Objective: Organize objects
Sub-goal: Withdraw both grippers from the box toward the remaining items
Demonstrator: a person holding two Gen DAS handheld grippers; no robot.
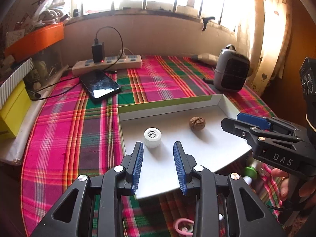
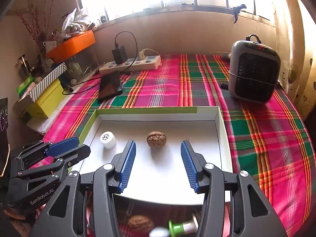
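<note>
Hovering open, empty: left tool, right tool; bottle, walnut in tray.

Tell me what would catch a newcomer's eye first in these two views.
The bright pink, green and orange plaid cloth covering the table. On it lies a shallow white cardboard tray with a green rim, holding a small white round jar toward its left and a brown wrinkled walnut near its middle. Both blue-padded grippers, left and right, hover open over its near edge.
</note>
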